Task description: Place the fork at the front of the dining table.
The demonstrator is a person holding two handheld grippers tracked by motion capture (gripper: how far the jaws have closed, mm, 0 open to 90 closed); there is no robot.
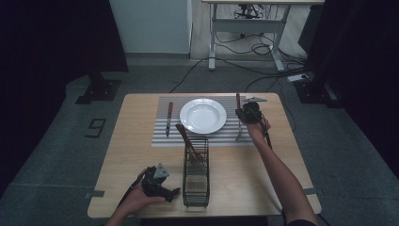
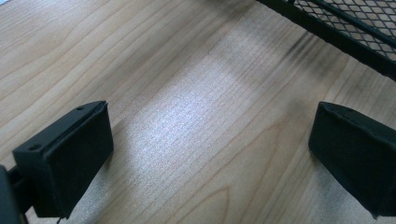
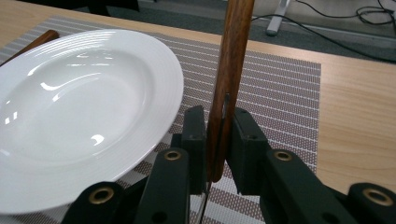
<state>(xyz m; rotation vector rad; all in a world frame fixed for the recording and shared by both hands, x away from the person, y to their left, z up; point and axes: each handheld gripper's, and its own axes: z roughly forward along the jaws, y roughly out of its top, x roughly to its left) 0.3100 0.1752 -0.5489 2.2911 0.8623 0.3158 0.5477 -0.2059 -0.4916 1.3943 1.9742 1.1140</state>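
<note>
My right gripper (image 1: 249, 113) (image 3: 217, 140) is shut on the wooden handle of a utensil (image 3: 233, 56) (image 1: 238, 100), holding it nearly upright just right of the white plate (image 1: 203, 115) (image 3: 84, 116). The utensil's metal end (image 1: 239, 134) points down over the striped placemat (image 1: 160, 136) (image 3: 280, 93). My left gripper (image 1: 173, 192) (image 2: 210, 154) lies low on the wooden table (image 1: 136, 160) near the front edge. Its jaws are open with only bare wood between them, and they point at the black mesh basket (image 1: 195, 176) (image 2: 355, 28).
A wooden-handled knife (image 1: 169, 117) (image 3: 32, 42) lies on the mat left of the plate. More wooden-handled utensils (image 1: 188, 141) lean out of the basket's far end. Beyond the table are a desk frame (image 1: 244, 28) and floor cables (image 1: 263, 47).
</note>
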